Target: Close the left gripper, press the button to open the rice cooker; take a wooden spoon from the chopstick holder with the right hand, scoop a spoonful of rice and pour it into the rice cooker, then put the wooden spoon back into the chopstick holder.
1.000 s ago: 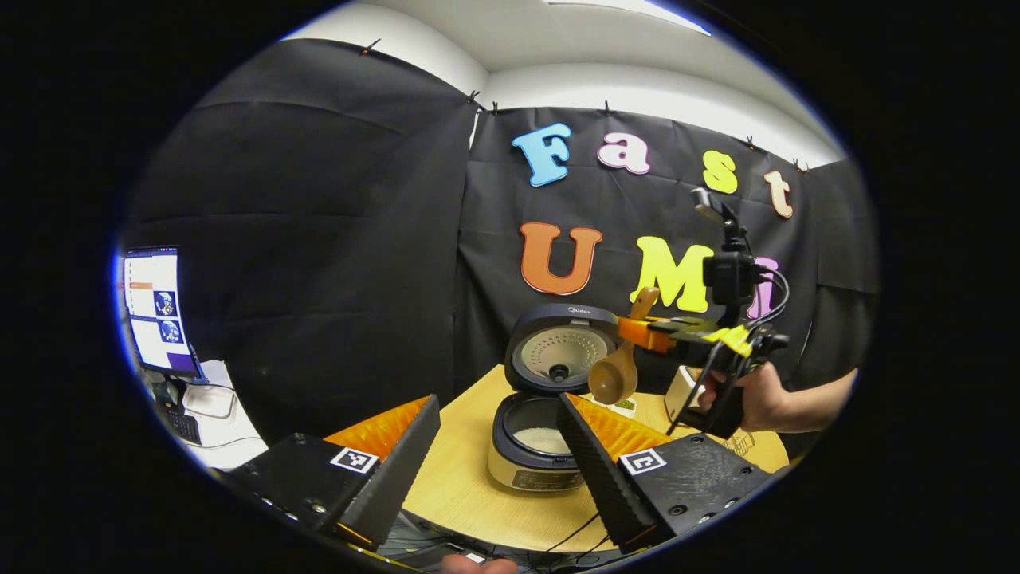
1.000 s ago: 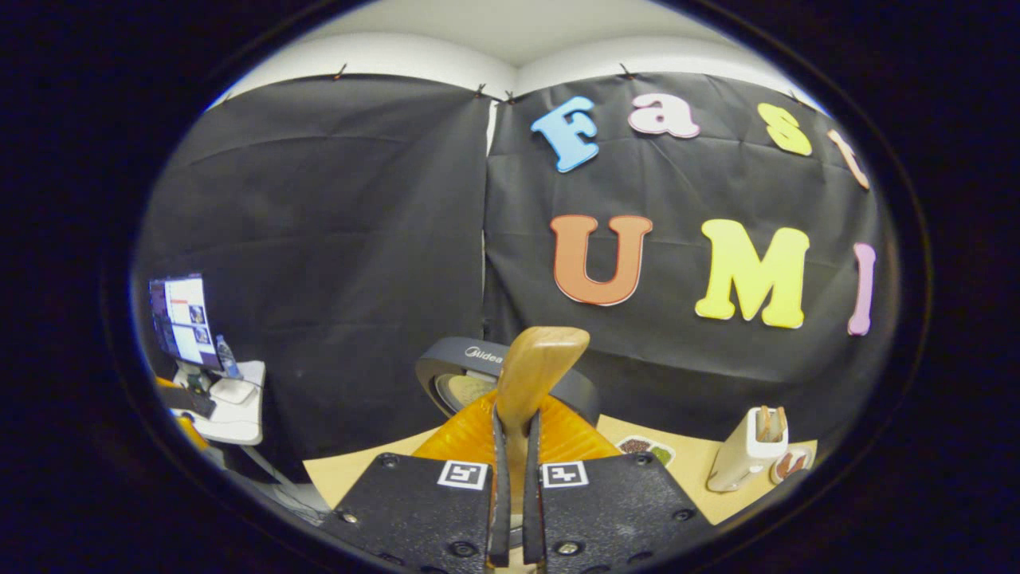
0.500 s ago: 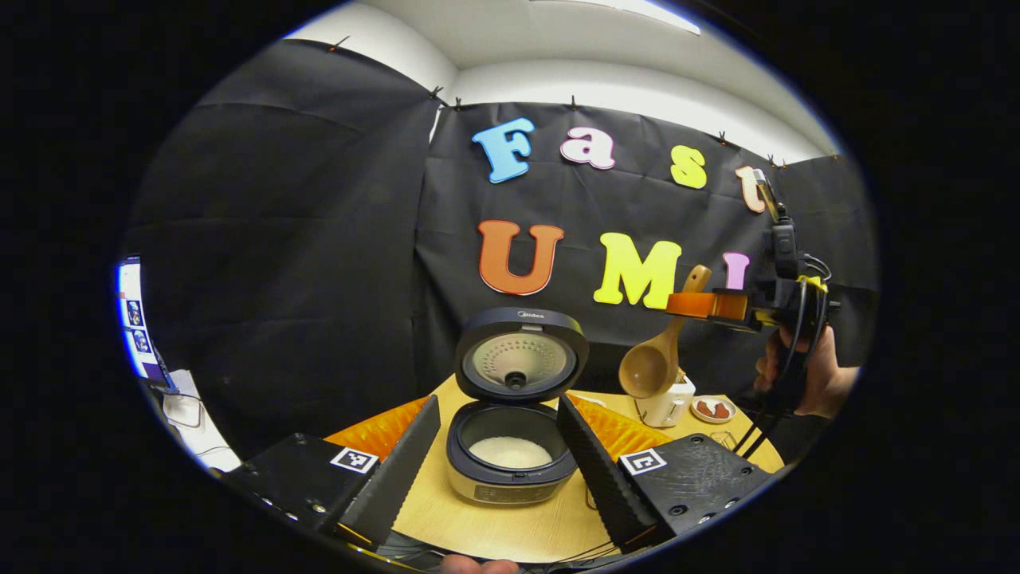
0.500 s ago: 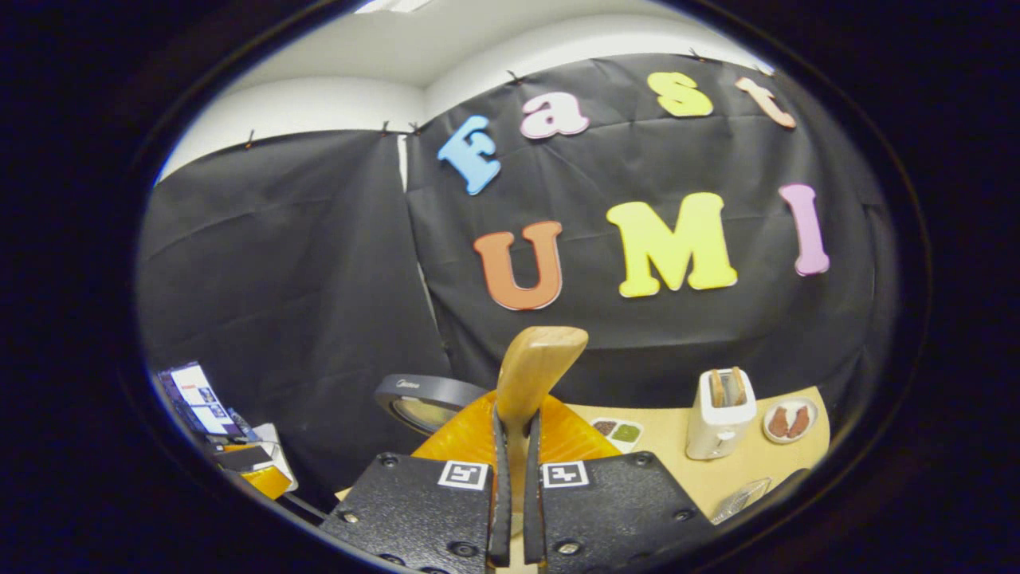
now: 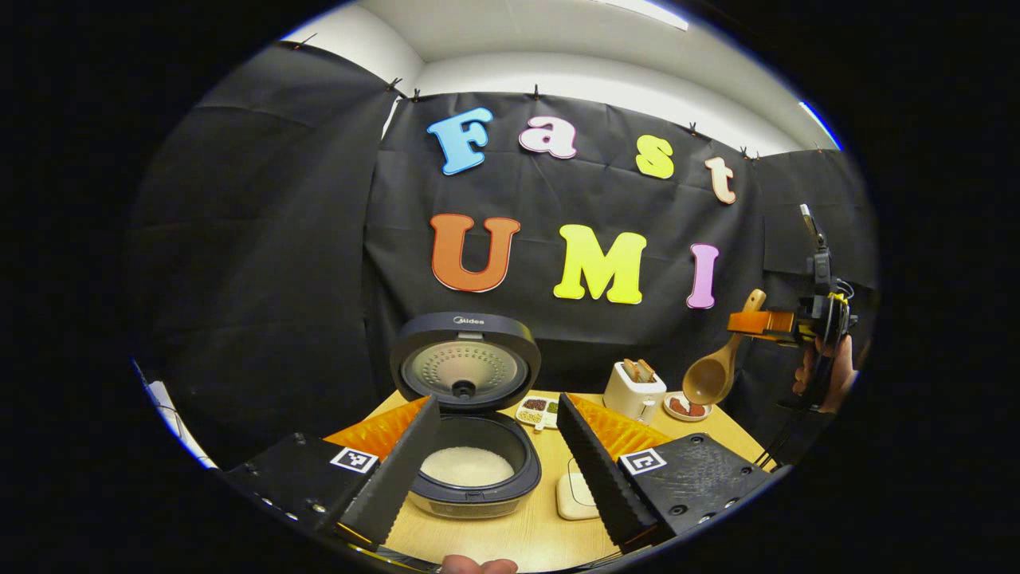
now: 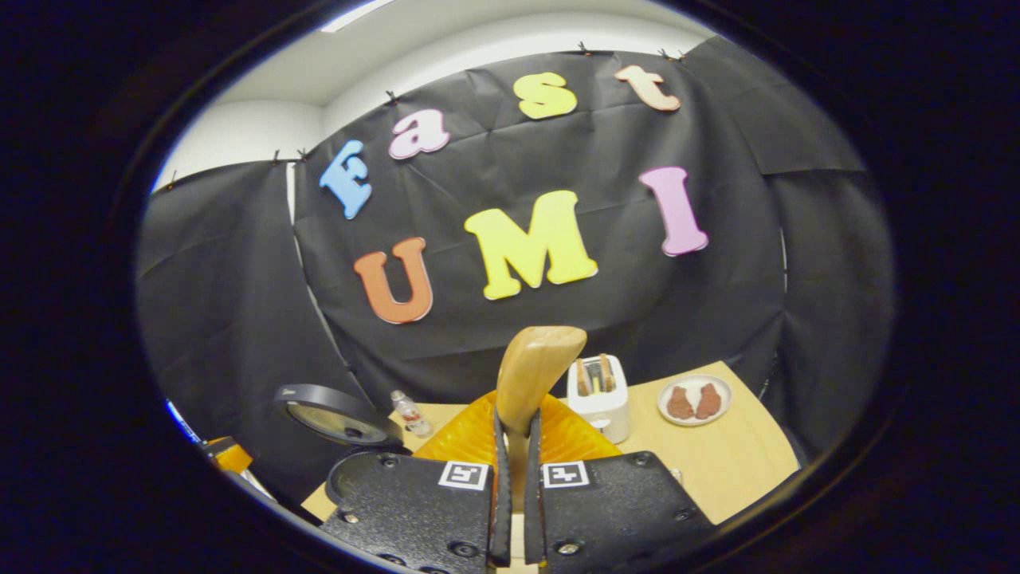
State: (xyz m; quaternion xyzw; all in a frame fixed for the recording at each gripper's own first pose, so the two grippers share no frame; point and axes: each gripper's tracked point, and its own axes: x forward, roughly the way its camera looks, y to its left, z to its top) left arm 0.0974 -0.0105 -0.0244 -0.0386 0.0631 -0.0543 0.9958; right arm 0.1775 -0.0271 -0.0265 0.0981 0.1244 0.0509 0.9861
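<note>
Your right claw (image 6: 510,446) grips the wooden spoon (image 5: 715,368) by its handle, bowl hanging down, well right of the open rice cooker (image 5: 470,430), ready for return; your left claw (image 5: 498,462) stands open.

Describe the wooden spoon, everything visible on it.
The wooden spoon is light brown wood with a deep round bowl and a flat, widened handle end. The right gripper is shut on its handle. It hangs in the air, bowl down and tilted, above the table's right end, touching nothing else. No rice shows in the bowl.
</note>
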